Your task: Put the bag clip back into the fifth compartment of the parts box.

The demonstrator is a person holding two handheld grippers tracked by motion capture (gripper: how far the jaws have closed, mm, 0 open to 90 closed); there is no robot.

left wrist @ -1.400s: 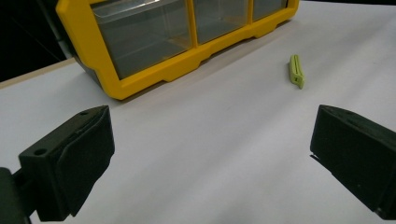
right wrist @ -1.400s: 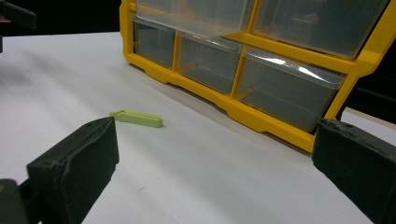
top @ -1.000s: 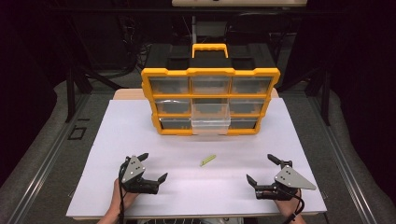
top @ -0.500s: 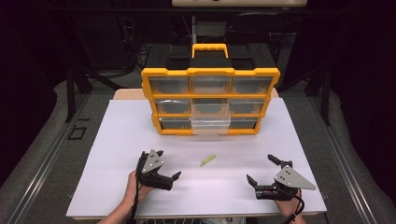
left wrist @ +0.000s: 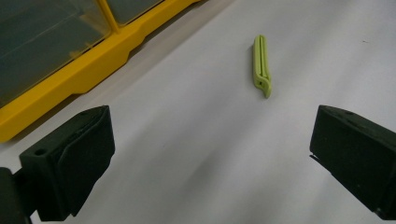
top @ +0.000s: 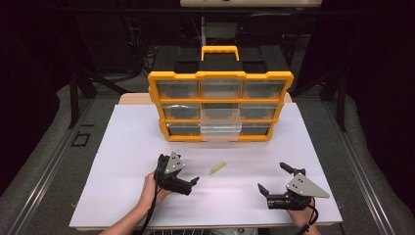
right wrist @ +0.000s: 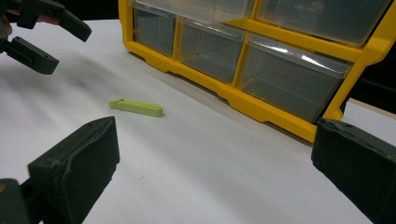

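Here the green clip (top: 218,168) lies flat at the middle of the white bench (top: 122,147), bare surface all around it. The left hand-held gripper (top: 188,182), jaws apart, sits lower left; the right hand-held gripper (top: 276,178), likewise spread, lower right. The yellow drawer organizer (top: 220,105) stands above, its bottom-middle drawer (top: 220,129) pulled out.

Lab: dark rig, parts organizer (top: 220,105)
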